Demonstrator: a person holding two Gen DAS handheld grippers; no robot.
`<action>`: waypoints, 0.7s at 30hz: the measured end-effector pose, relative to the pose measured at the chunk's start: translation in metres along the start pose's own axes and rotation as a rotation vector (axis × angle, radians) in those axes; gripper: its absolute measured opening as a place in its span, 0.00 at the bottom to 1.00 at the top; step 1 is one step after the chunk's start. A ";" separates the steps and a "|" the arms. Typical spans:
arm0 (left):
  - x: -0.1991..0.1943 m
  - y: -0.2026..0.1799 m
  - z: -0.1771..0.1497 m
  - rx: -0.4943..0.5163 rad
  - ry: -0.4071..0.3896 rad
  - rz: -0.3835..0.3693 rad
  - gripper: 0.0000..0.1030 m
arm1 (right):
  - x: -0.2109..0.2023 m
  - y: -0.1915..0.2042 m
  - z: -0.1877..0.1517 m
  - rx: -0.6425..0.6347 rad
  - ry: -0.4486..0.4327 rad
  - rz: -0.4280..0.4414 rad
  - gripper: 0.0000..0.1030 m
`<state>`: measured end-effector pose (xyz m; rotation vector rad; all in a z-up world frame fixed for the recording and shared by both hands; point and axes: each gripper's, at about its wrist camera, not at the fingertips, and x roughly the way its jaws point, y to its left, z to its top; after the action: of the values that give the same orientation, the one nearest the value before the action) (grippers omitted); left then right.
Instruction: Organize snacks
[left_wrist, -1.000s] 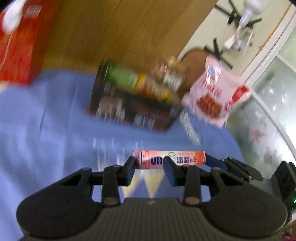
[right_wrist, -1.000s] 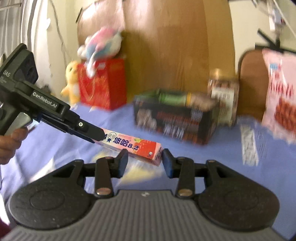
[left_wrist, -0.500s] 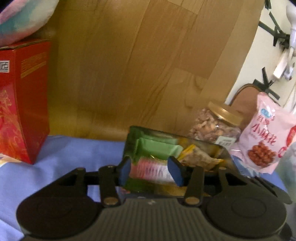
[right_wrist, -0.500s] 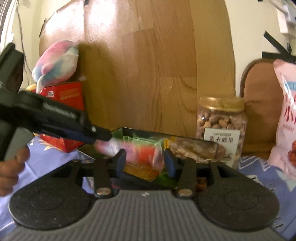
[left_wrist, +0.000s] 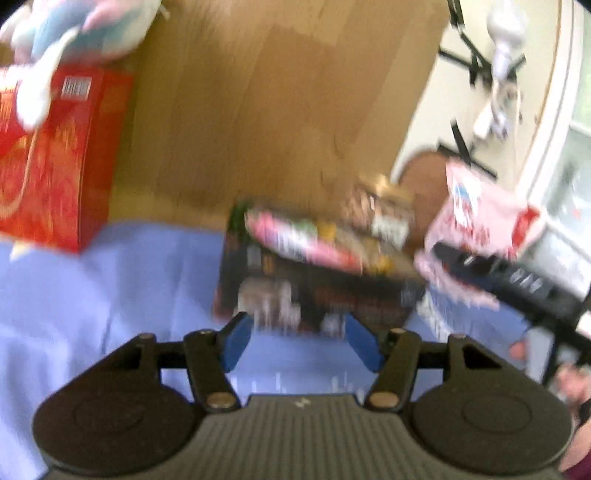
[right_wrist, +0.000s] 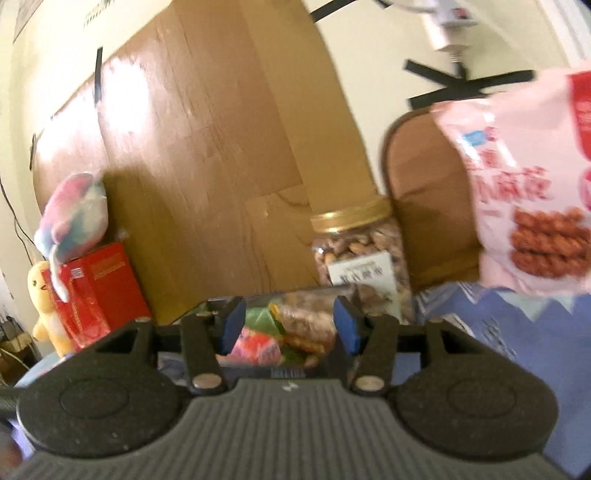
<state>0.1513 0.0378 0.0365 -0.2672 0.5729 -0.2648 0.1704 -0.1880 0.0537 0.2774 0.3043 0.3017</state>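
Note:
A long pink candy pack (left_wrist: 303, 240) lies across the top of the snacks in the black box (left_wrist: 314, 291) on the blue cloth. My left gripper (left_wrist: 298, 343) hangs in front of the box, back from it. Its jaws are opening, with nothing between the blue pads (left_wrist: 236, 341). In the right wrist view, my right gripper (right_wrist: 289, 325) hovers close over the box (right_wrist: 288, 371). Its jaws are opening too. The pink pack (right_wrist: 258, 347) shows below and beyond them, and the pads do not touch it. The left view is blurred; it shows the right gripper's body (left_wrist: 509, 280) beside the box.
A gold-lidded nut jar (right_wrist: 358, 243) stands behind the box, with a pink snack bag (right_wrist: 528, 184) to its right against a brown chair back (right_wrist: 417, 177). At the left are a red box (right_wrist: 96, 291), a plush toy (right_wrist: 74, 218) and a yellow duck (right_wrist: 44, 306). A wooden board (right_wrist: 207, 166) stands behind.
Both grippers held the pink pack by its ends and carried it over the box. It now lies in the box, both jaws have spread off it, and the left gripper has drawn back.

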 end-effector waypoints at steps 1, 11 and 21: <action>0.001 -0.002 -0.012 0.006 0.022 0.011 0.56 | -0.010 -0.001 -0.007 0.008 0.005 -0.007 0.61; -0.013 -0.010 -0.051 0.064 0.029 0.107 0.61 | -0.025 0.022 -0.066 -0.070 0.278 -0.091 0.80; -0.006 -0.013 -0.053 0.089 0.081 0.259 0.84 | 0.003 0.045 -0.084 -0.276 0.377 -0.170 1.00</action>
<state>0.1148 0.0184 0.0005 -0.0941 0.6666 -0.0499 0.1339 -0.1267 -0.0100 -0.0808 0.6483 0.2229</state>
